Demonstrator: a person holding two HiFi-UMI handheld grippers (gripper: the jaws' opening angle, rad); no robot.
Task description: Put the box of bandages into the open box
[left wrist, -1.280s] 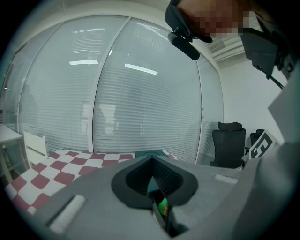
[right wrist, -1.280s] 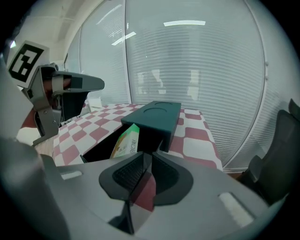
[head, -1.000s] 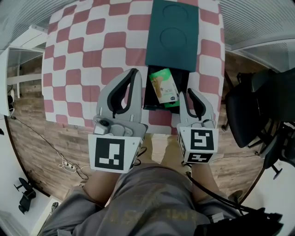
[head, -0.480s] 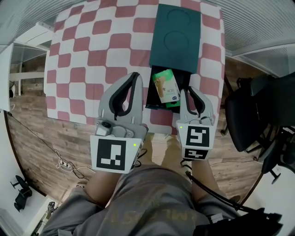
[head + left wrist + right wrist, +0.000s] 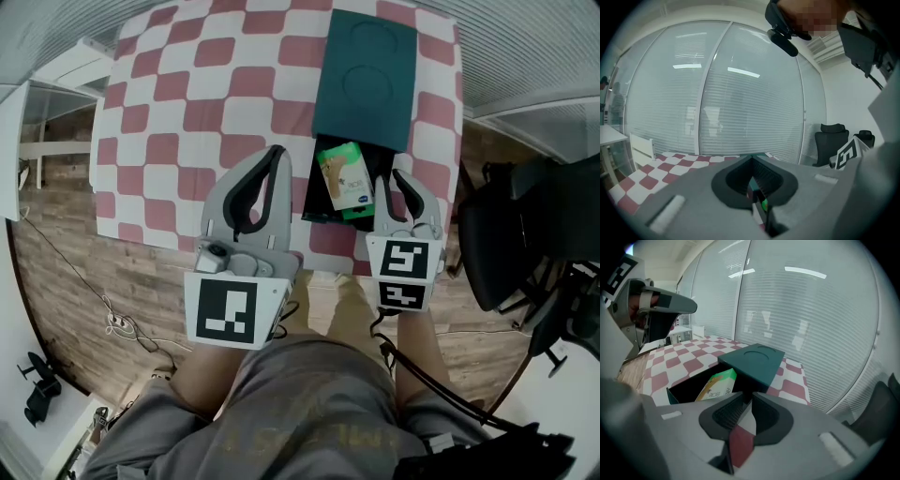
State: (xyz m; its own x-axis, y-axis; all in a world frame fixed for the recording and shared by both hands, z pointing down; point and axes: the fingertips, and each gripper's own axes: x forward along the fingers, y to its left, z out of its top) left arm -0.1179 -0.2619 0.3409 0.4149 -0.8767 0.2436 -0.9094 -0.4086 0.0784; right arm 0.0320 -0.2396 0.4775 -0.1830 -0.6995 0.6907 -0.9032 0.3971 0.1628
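A dark green box (image 5: 364,80) lies on the checked table, its drawer part (image 5: 317,202) pulled open toward me. The green and tan box of bandages (image 5: 344,178) rests tilted inside that open part, and it shows again in the right gripper view (image 5: 717,384) beside the green lid (image 5: 754,359). My left gripper (image 5: 274,152) hovers just left of the open box, shut with nothing in it. My right gripper (image 5: 391,180) is at the box's right near corner, jaws closed tip to tip and holding nothing (image 5: 751,397). The left gripper view shows its jaws (image 5: 751,160) meeting.
The table (image 5: 187,112) has a red and white checked cloth, and its near edge runs just under the grippers. A black office chair (image 5: 525,225) stands at the right. A white desk (image 5: 52,80) is at the left, and a cable (image 5: 112,319) lies on the wooden floor.
The right gripper has moved forward and a little right, now alongside the open box. The left gripper has hardly moved. The bandage box stays inside the box.
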